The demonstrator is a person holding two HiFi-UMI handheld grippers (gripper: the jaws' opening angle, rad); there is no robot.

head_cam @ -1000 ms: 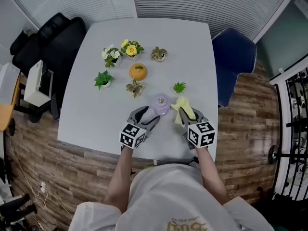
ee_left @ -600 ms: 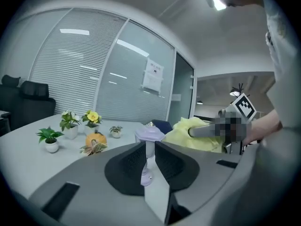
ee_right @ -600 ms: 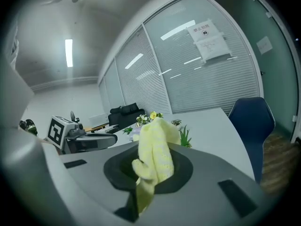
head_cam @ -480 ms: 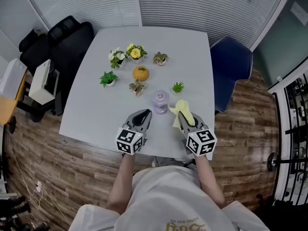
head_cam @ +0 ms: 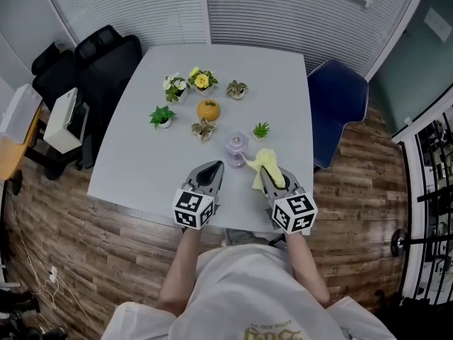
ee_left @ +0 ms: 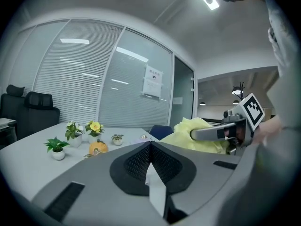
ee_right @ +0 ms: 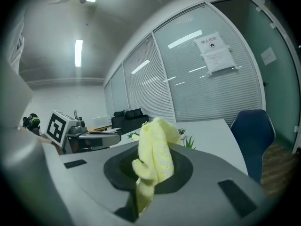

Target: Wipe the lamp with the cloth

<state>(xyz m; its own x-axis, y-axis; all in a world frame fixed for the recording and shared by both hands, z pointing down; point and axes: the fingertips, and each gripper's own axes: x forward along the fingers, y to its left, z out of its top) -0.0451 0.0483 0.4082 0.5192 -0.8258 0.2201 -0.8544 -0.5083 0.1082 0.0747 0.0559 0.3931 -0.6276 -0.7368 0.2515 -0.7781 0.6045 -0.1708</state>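
The small purple lamp (head_cam: 236, 147) stands on the white table (head_cam: 141, 161), near its front edge. My left gripper (head_cam: 211, 167) hovers just short of the lamp, to its left. Its jaws have just been closing and now meet with nothing between them (ee_left: 150, 145). My right gripper (head_cam: 264, 172) is shut on the yellow cloth (head_cam: 267, 160), which bunches over its tips (ee_right: 155, 157) close to the lamp's right side. Whether the cloth touches the lamp I cannot tell. In the left gripper view the cloth (ee_left: 197, 133) hangs beside my closed jaws.
Several small potted plants (head_cam: 162, 116) and an orange pumpkin-shaped ornament (head_cam: 207, 109) stand beyond the lamp. Black chairs (head_cam: 99, 55) sit at the table's left, a blue chair (head_cam: 338, 98) at its right. A white box (head_cam: 60, 122) rests on a side stand.
The left gripper, open around the lamp a second ago, has shut empty and drawn back from it. Both grippers have risen towards me; the cloth stays in the right one.
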